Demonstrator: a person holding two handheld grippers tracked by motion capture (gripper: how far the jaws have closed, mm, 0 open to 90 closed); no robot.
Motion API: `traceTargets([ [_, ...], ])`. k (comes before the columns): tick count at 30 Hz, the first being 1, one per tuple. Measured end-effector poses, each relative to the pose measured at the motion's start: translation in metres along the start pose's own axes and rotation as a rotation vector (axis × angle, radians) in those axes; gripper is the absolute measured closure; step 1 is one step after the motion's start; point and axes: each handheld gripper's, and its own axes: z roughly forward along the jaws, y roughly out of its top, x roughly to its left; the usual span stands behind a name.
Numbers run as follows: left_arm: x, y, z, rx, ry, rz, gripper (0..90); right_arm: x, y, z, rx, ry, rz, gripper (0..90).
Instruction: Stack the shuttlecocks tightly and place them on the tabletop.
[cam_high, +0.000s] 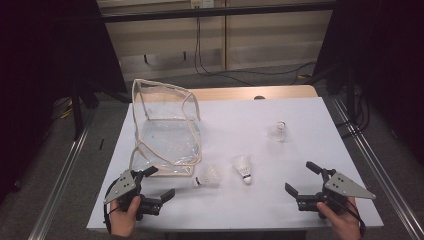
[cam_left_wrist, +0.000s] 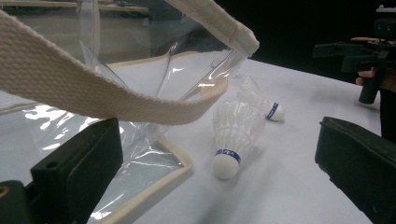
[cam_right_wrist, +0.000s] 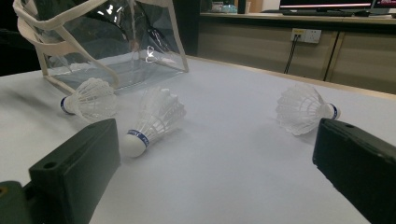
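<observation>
Shuttlecocks (cam_high: 243, 169): all three lie loose on the table, none in the clear bag (cam_high: 167, 135) at its left edge. My left gripper (cam_high: 159, 183) and right gripper (cam_high: 301, 179) gape wide, holding nothing.

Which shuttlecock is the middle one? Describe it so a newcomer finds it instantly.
Start at the clear plastic bag with cream fabric trim on the white table. Just right of its near corner lie two white feather shuttlecocks; take the right one. Unlike its neighbour beside the bag, its cork points toward the person, and the third lies farther back.
</observation>
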Motion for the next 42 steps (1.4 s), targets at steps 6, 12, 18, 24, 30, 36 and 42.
traceTargets([
  [6, -0.001, 0.001, 0.001, -0.002, -0.008, 0.004, 1.0, 0.0, 0.0, 0.001, 0.002, 0.002, 0.001, 0.0],
  [12, -0.004, 0.003, 0.003, 0.002, -0.017, 0.009, 1.0, 0.001, 0.0, 0.001, 0.007, 0.002, -0.004, 0.0],
  [18, -0.006, 0.004, 0.006, 0.003, -0.028, 0.015, 1.0, 0.0, 0.0, 0.0, 0.007, 0.001, -0.002, 0.0],
  [24, -0.01, 0.006, 0.01, 0.0, -0.062, -0.008, 0.9, 0.001, 0.0, 0.001, 0.006, 0.006, -0.005, 0.0],
  [30, -0.013, 0.007, 0.015, 0.017, -0.07, -0.01, 0.9, 0.001, 0.0, 0.002, 0.007, 0.006, -0.004, 0.0],
  [36, -0.017, 0.009, 0.018, 0.034, -0.071, 0.005, 0.9, 0.001, 0.001, 0.002, 0.007, 0.007, -0.002, 0.0],
  [42, -0.019, 0.008, 0.022, 0.041, -0.091, -0.003, 0.9, 0.001, 0.001, 0.002, 0.004, 0.01, -0.007, 0.0],
])
